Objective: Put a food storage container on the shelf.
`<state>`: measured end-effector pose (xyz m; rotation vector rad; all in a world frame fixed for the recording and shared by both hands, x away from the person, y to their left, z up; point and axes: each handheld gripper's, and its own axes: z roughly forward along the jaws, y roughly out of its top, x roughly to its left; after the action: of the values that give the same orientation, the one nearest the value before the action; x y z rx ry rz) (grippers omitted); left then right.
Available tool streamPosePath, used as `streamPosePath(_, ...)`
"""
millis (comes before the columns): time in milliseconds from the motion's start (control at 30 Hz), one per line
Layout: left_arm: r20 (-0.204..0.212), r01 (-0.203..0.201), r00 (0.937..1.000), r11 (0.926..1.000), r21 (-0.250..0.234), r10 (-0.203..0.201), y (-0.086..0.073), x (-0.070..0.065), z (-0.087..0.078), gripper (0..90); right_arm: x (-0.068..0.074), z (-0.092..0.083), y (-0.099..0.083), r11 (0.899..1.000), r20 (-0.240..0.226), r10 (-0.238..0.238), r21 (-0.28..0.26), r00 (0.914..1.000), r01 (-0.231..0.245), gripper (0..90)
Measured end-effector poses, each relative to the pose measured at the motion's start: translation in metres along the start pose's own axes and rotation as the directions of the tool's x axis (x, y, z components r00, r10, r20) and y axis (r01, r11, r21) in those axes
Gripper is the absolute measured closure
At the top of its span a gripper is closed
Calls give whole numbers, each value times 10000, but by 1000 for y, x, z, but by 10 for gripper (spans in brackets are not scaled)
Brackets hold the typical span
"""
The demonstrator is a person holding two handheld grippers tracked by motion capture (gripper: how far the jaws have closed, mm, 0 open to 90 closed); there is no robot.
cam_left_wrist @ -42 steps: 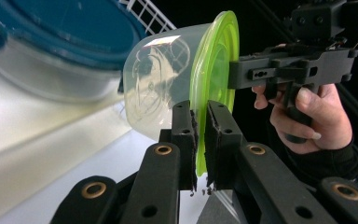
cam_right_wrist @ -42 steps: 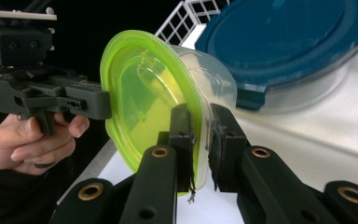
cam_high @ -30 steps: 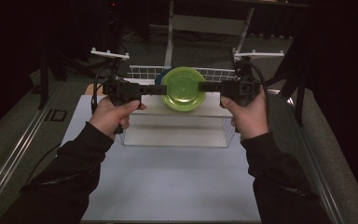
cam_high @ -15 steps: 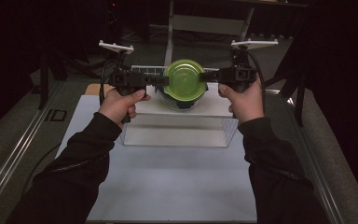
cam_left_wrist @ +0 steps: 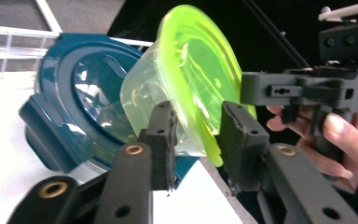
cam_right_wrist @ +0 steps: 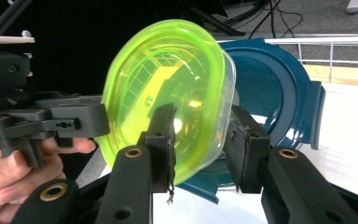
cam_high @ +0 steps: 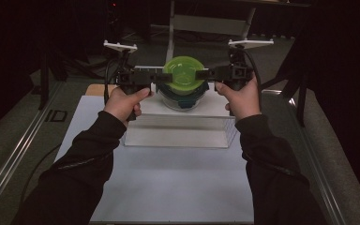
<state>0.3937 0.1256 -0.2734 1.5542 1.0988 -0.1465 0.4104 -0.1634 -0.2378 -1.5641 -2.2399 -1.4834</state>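
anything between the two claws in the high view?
Yes: the lime-green translucent plastic container, sitting on the dark teal lidded container. The left claw and right claw flank its rim; both have just been opening.

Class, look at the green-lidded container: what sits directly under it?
Under the green-lidded container sits a dark teal container with side clips, resting on a white platform. The teal container's inside is covered, so any contents stay unseen.

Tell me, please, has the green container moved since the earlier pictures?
Yes. The green container has moved away from the person, off the clear box, onto the blue container.
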Motion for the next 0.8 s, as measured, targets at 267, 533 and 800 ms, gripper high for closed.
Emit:
streamPosePath(267,-240,-168,9996,9996,-213,163,4,3,2,521,-3,3,1,10000,-47,-3,3,10000,3,517)
streamPosePath(533,-18,-342,9994,9970,-695,341,0,5,-6,451,-6,-7,-4,9995,-158,-191,-253,9997,187,445)
streamPosePath(800,-189,-945,9955,9907,-981,931,-13,2,-26,436,8,-21,-26,9934,-290,-1037,-519,9942,1021,466)
